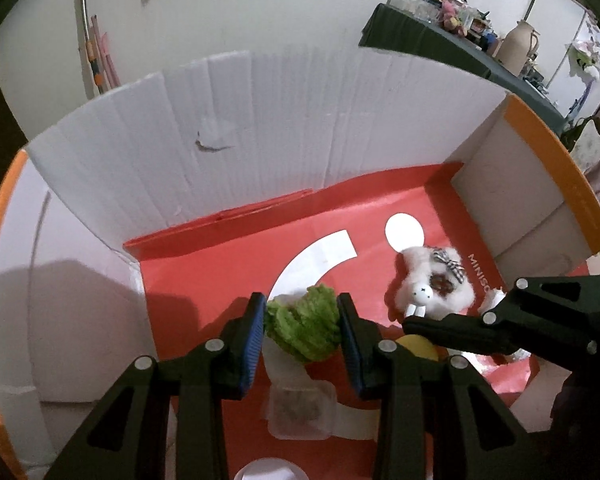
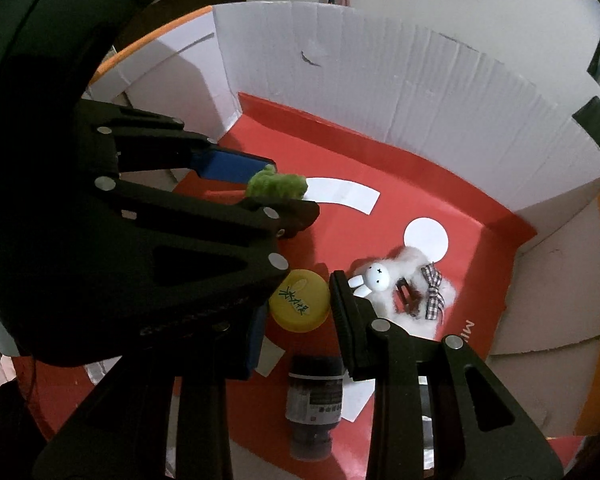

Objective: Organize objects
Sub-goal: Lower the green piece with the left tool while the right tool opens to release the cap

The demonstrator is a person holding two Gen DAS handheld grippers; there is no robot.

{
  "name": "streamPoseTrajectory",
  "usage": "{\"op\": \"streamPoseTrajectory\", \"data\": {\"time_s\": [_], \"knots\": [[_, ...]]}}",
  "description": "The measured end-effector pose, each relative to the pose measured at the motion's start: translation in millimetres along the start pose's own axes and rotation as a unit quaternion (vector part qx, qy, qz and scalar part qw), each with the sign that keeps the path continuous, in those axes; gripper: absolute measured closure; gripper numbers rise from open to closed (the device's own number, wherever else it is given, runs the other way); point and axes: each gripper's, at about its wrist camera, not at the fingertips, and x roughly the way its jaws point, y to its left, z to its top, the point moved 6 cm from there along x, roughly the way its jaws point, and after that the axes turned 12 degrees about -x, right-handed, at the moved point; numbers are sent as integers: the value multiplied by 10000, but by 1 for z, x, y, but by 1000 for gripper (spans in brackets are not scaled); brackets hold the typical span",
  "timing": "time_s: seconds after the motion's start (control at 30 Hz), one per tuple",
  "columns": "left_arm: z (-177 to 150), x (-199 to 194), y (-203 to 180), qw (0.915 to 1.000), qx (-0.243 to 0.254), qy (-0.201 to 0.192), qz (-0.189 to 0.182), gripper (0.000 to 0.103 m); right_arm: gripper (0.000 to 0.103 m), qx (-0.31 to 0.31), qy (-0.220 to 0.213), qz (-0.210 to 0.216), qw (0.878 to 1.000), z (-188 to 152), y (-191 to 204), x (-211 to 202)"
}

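My left gripper (image 1: pixel 302 322) is shut on a green fuzzy toy (image 1: pixel 304 326) and holds it above the red floor (image 1: pixel 204 276) of a white-walled box. The toy also shows in the right wrist view (image 2: pixel 276 186), between the left gripper's fingers. My right gripper (image 2: pixel 296 312) is open and empty, its fingers either side of a yellow lid (image 2: pixel 299 306). A white fluffy bunny clip (image 2: pixel 400 284) with a checked bow lies just right of it; it also shows in the left wrist view (image 1: pixel 432 286).
A dark jar (image 2: pixel 314 404) lies on its side on the red floor below the yellow lid. A clear plastic tub (image 1: pixel 300 410) sits under my left gripper. White cardboard walls (image 1: pixel 228 136) with orange rims (image 1: pixel 556 160) ring the floor.
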Motion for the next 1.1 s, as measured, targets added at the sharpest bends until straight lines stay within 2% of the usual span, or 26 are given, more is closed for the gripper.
{"op": "streamPoseTrajectory", "data": {"time_s": [0.4,0.7,1.1], "knots": [[-3,4,3,10000,-48,56,-12,65,74,23,255,96,9996,-7,-2,9],[-5,1,8,10000,-15,22,1,65,74,204,271,274,9990,-13,-9,10],[0,6,1,10000,-34,16,-39,61,74,262,256,293,9989,-20,-13,7]]}}
